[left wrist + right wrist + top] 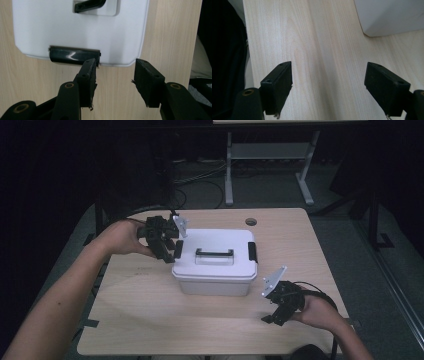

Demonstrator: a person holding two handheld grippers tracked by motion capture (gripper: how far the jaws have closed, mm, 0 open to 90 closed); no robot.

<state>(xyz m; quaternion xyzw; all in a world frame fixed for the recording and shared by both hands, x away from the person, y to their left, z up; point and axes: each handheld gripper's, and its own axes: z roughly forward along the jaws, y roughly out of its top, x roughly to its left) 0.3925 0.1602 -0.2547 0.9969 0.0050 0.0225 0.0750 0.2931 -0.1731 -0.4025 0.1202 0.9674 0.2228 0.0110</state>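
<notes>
A white lidded storage box (215,270) stands in the middle of the table, with a black handle (214,254) recessed in its lid and a black latch on each short side. My left gripper (170,251) is at the box's left end, open. In the left gripper view the left gripper (116,62) has one fingertip (88,72) right at the end of the black latch (72,55), and nothing lies between the pads. My right gripper (270,317) hovers open near the front right of the table; the right gripper (329,65) has bare wood beneath it and the box's corner (392,15) beyond.
The light wooden table (150,315) has a round cable hole (251,221) at its far edge. Beyond it stand a white table frame (229,170) and cables on the dark floor. Bare wood lies in front of the box and to its left.
</notes>
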